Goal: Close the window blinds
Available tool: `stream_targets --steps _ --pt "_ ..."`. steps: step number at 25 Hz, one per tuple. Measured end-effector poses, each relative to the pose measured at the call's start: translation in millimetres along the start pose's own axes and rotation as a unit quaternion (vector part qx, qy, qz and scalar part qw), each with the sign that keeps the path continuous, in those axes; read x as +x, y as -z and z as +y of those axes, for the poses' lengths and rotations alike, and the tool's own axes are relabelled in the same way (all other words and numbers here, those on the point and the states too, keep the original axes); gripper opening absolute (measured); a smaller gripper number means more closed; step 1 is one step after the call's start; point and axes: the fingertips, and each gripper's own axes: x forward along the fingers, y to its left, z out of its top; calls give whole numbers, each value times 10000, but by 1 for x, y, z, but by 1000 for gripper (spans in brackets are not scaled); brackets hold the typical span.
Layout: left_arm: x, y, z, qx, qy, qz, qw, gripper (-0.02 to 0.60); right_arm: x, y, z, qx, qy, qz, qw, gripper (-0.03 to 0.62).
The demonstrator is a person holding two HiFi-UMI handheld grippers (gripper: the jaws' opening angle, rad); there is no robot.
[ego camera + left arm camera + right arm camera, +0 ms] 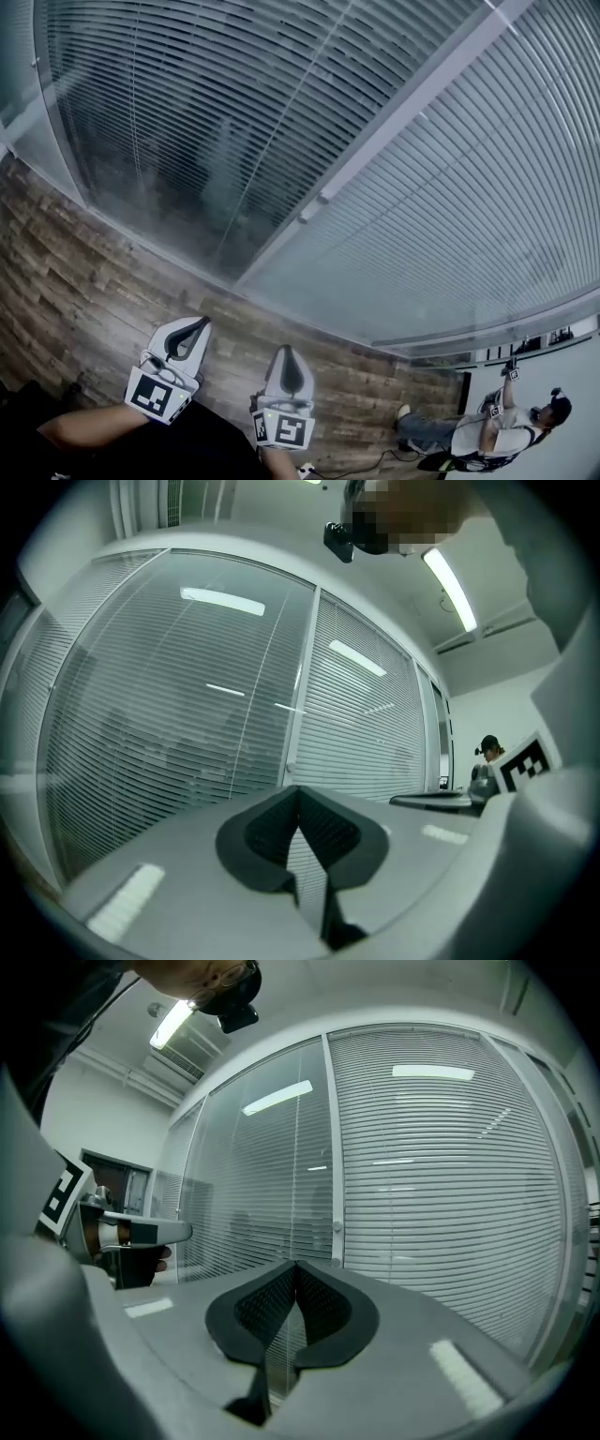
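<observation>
two tools, both clenched on nothing. the left tool (192, 330) and the right tool (287, 361) sit side by side at the bottom of the head view, each with its tips pressed together and aimed up at the glass. neither touches anything. i read this as lining up in front of the window, not working on it yet.

the window blinds (469, 206) fill the upper part of the head view, split by a pale mullion (403, 112) that runs diagonally from the top right down toward the centre. right of the mullion the slats look flat and opaque, so that pane seems already closed. in the upper left the slats (141, 122) let dark shapes show through, so that is likely the pane left to do.

a thin rod (281, 122) hangs in front of those see-through slats, probably the tilt wand. it is well apart from both tools. either tool would have to release before it could take the rod.

below the window is a wooden floor (84, 291). a second person (487, 427) sits in the lower right corner, clear of the work.
</observation>
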Motion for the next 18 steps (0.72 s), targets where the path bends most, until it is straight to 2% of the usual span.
stream_targets --steps 3,6,12,15,18 --pt "11 -7 15 -88 99 -107 9999 2 25 -6 3 -11 14 -9 10000 3" --pt "20 -9 35 -155 135 -43 9998 1 49 -16 13 -35 -25 -95 9999 3" --pt "19 -5 85 -74 -5 46 10000 1 78 -19 29 -52 12 -87 9999 17" --pt "20 -8 88 37 94 -23 9999 2 87 -16 34 -119 -1 3 9999 17" --pt "26 1 88 -141 118 110 9998 2 100 -13 30 -128 28 24 9999 16"
